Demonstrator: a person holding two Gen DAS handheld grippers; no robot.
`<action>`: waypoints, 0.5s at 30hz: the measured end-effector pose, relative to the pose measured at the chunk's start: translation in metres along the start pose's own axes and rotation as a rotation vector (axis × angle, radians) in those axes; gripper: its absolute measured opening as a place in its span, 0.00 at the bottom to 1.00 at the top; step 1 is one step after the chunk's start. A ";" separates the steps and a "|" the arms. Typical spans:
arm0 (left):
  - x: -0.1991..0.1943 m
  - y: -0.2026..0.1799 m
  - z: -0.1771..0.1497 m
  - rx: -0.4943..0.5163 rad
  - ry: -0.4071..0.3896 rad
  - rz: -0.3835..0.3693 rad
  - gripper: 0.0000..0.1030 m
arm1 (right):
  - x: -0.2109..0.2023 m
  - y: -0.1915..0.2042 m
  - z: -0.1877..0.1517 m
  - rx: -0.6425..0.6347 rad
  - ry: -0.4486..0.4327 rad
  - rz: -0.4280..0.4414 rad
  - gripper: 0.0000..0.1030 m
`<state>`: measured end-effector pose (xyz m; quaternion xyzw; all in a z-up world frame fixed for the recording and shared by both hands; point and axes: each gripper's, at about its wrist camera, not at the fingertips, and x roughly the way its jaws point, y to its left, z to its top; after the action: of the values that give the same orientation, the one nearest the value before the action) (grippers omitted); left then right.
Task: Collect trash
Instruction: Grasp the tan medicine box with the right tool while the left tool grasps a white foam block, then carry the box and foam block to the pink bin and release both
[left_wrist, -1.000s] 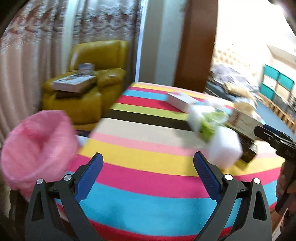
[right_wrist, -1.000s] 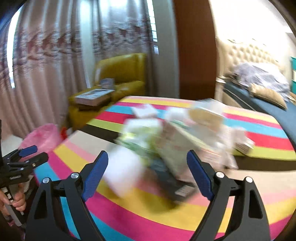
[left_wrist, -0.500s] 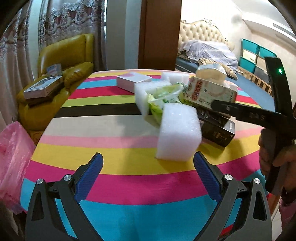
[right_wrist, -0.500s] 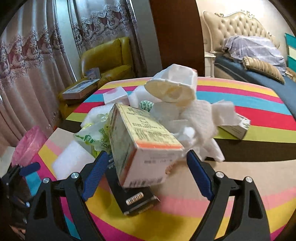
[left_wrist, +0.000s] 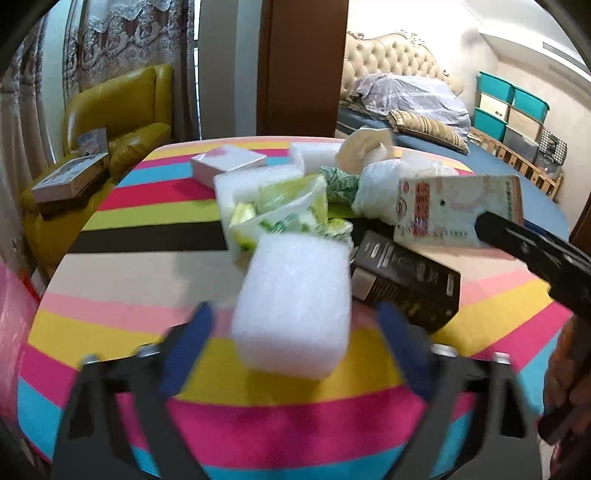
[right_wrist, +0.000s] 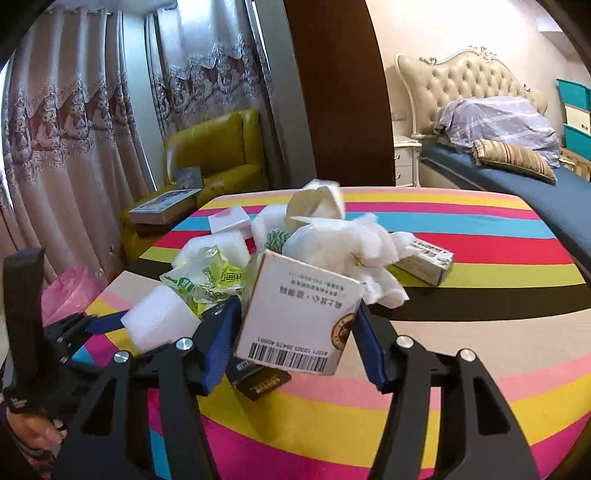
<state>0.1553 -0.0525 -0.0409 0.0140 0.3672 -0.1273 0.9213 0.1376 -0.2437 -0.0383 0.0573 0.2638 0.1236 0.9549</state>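
Observation:
A heap of trash lies on a round table with a striped cloth (left_wrist: 110, 280). My left gripper (left_wrist: 295, 332) is open, its blue fingers either side of a white foam block (left_wrist: 295, 306), not closed on it. My right gripper (right_wrist: 295, 332) is open around a white carton with a barcode (right_wrist: 295, 314); the fingers stand close to its sides. The same carton shows in the left wrist view (left_wrist: 454, 210). A black box (left_wrist: 406, 280), a green-printed plastic bag (right_wrist: 203, 277), crumpled tissue (right_wrist: 351, 243) and a paper cup (right_wrist: 314, 203) fill the heap.
A pink trash bag (right_wrist: 70, 291) hangs at the table's left edge. A yellow armchair (left_wrist: 110, 110) holds books at the back left. A bed (right_wrist: 517, 166) stands at the back right. A small white box (left_wrist: 227, 162) and a small carton (right_wrist: 424, 262) lie on the cloth.
Both grippers have swung from the pink bag side toward the heap and moved in close. The left now straddles the foam block, the right straddles the carton and has narrowed.

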 end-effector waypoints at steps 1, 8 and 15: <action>0.002 -0.002 0.002 0.007 0.005 -0.005 0.57 | -0.002 -0.001 -0.001 0.003 -0.002 0.001 0.56; -0.020 -0.002 -0.010 0.077 -0.083 0.010 0.48 | -0.016 -0.001 -0.012 0.009 -0.016 0.030 0.55; -0.061 0.032 -0.022 0.024 -0.162 0.053 0.48 | -0.031 0.028 -0.014 -0.073 -0.059 0.027 0.54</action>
<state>0.1060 -0.0058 -0.0179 0.0244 0.2896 -0.1078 0.9507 0.0988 -0.2243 -0.0302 0.0297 0.2298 0.1441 0.9620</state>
